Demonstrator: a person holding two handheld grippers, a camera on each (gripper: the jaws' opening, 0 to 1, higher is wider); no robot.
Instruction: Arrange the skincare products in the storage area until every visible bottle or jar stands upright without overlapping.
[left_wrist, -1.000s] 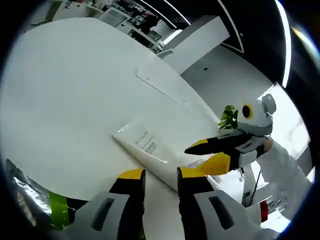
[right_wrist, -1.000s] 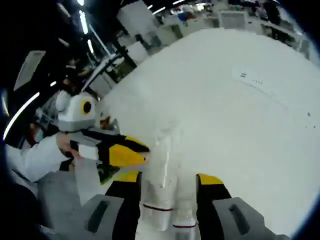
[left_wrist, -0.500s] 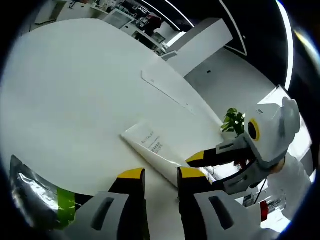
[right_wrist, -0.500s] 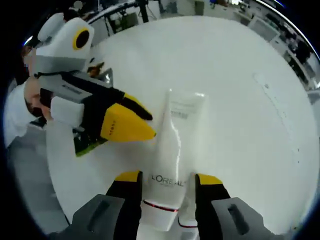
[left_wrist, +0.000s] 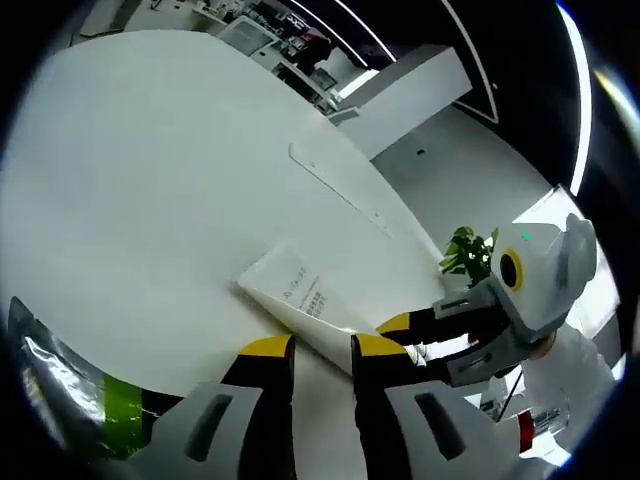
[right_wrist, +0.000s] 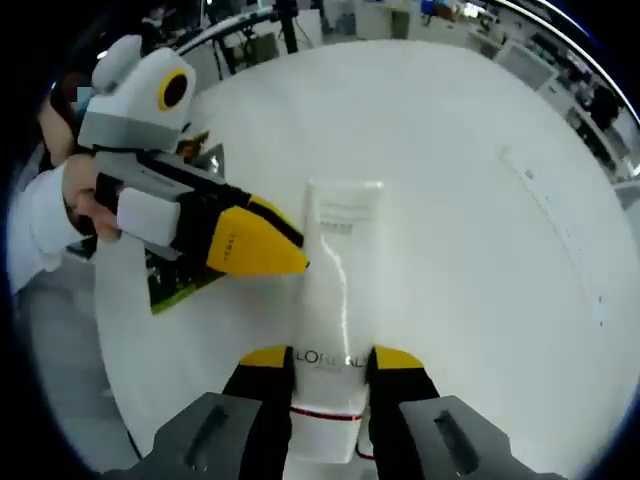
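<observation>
The white L'Oréal tube (right_wrist: 328, 290) lies flat on the white tabletop (right_wrist: 480, 250), its crimped end pointing away and its cap end down between the yellow-tipped fingers (right_wrist: 266, 360) of the right gripper (right_wrist: 325, 362), which look pressed against its sides, pinching it low on the body. So the step in hand seems to be taking hold of the lying tube in order to stand it up; the next move would call for lifting and swinging it until the cap sits squarely down, then letting go gently so it does not topple. The left gripper (left_wrist: 308, 350) hovers just left of the tube, its fingers nearly pressed together with nothing between them. The cap itself is hidden behind the right fingers. A shiny packet with a green stripe (left_wrist: 120, 405) is cut off at the near edge, and I cannot make out what it is.
</observation>
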